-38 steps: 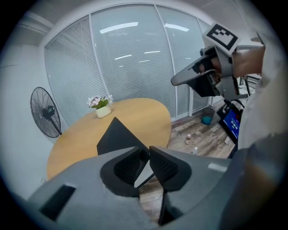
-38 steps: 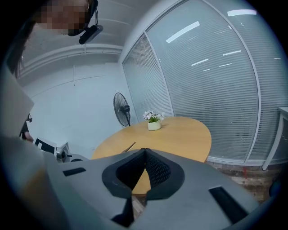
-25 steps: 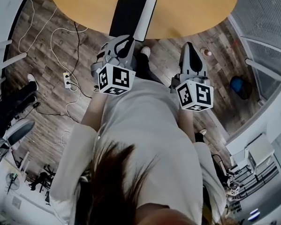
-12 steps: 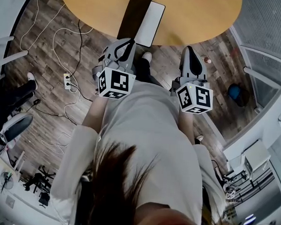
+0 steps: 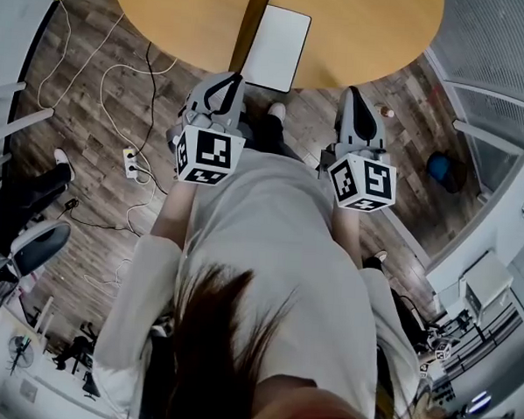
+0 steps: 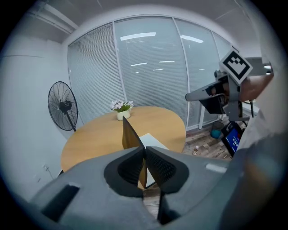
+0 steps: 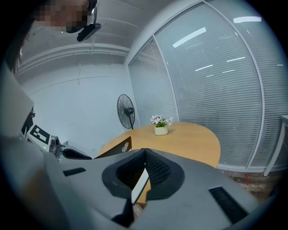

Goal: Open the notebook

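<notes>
The notebook (image 5: 281, 49) lies at the near edge of the round wooden table (image 5: 167, 20). Its dark cover (image 5: 252, 27) stands up on edge and a white page shows beside it. In the left gripper view the cover (image 6: 129, 134) rises upright beyond the jaws. My left gripper (image 5: 235, 77) hangs short of the table, apart from the notebook; its jaws are closing, tips nearly together, with nothing between them. My right gripper (image 5: 351, 89) is shut and empty, also off the table's edge. The right gripper view shows the cover (image 7: 114, 148) to the left.
A small flower pot (image 6: 121, 113) stands at the table's far side, with a standing fan (image 6: 63, 110) behind it. On the wood floor lie cables and a power strip (image 5: 131, 162), a small bottle (image 5: 385, 110) and a blue bin (image 5: 439, 165). A chair (image 5: 28, 240) stands at left.
The notebook's dark cover has swung up from lying over the page to standing on edge, baring the white page. Both grippers have stayed off the table's edge.
</notes>
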